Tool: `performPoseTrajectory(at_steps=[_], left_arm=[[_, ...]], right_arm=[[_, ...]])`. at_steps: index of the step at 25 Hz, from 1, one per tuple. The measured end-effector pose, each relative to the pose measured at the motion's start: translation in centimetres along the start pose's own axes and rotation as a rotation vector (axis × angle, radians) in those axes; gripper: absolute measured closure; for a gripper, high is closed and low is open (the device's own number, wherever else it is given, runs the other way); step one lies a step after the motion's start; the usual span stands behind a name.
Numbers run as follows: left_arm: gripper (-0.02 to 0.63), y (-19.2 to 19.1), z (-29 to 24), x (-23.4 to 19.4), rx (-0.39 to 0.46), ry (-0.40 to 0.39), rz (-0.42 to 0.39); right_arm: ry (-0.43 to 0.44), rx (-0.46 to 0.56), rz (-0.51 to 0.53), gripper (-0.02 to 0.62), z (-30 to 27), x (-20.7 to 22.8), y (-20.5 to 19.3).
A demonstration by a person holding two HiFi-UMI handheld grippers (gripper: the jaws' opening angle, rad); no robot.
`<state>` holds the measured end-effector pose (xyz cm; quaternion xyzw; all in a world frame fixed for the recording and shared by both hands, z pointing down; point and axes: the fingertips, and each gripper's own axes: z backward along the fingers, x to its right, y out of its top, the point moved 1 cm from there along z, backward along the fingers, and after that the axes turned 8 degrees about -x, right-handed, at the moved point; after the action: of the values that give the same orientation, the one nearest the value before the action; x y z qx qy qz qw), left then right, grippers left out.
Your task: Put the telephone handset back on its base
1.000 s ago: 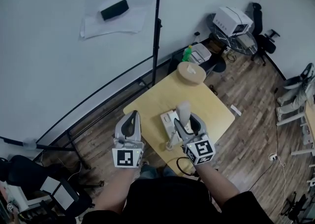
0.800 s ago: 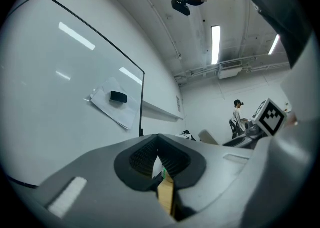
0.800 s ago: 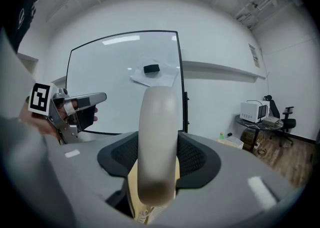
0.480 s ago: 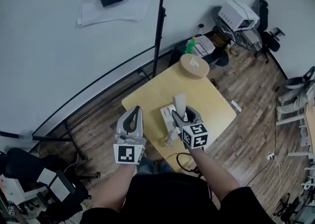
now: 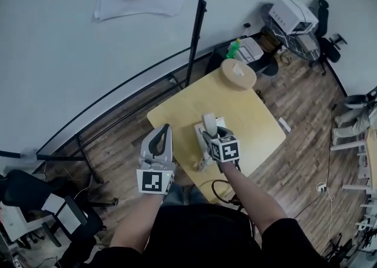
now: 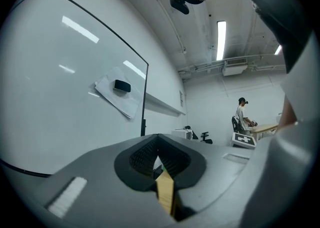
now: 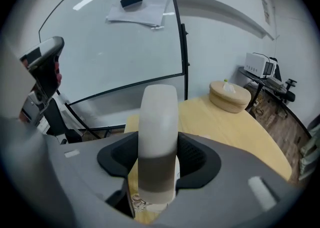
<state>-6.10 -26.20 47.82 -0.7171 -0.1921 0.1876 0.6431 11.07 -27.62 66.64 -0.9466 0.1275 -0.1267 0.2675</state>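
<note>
While right gripper (image 5: 213, 136) clamps handset (image 7: 158, 137) above table (image 5: 250, 113), left gripper (image 5: 162, 133) closed.

The handset (image 5: 208, 122) is in my right gripper (image 5: 214, 135), just above the base (image 5: 199, 135), which sits by the near left edge of the tabletop (image 5: 253, 122). A box (image 5: 238, 74) sits on the far corner. My left gripper (image 5: 162, 132) is left of the table, off it.

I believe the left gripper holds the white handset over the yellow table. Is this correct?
No, it is the right gripper that holds the handset over the yellow table; the right gripper view shows it between the jaws. The left gripper is shut and empty.
</note>
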Motion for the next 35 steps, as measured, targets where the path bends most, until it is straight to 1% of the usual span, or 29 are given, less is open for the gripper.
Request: performPoseTrajectory(at_steps=[10,18,24,26,29,32,35], left_arm=[[0.606,-1.0,0.2,-0.8,-0.009,0.016,0.01],[0.606,-1.4,0.5,-1.2,-0.005,0.022,0.009],[0.606,-1.5,0.7,-1.2,-0.015,0.024,0.019],[0.606,-1.5,0.7,-1.3,-0.017,0.026,0.022],[0.606,-1.5,0.9,-1.4,-0.017,0.028,0.02],[0.606,-1.6,1.1,-1.5,-0.013,0.03,0.018],[0.606,-1.6,1.0,-1.5,-0.016,0.031,0.02]], right_arm=[[-0.015,-0.206,-0.01,0.364,-4.5,0.3,-4.3],[-0.049,-0.326,-0.035,0.364,-7.0,0.6,-6.8],[-0.062,-0.35,-0.007,0.364,-7.7,0.4,-6.9],[-0.073,-0.372,-0.009,0.364,-7.7,0.2,-7.0],[-0.09,-0.433,-0.03,0.364,-7.8,0.3,-8.2],[-0.101,-0.394,-0.014,0.364,-8.2,0.5,-7.7],[-0.097,-0.395,-0.009,0.364,-8.4,0.5,-7.5]])
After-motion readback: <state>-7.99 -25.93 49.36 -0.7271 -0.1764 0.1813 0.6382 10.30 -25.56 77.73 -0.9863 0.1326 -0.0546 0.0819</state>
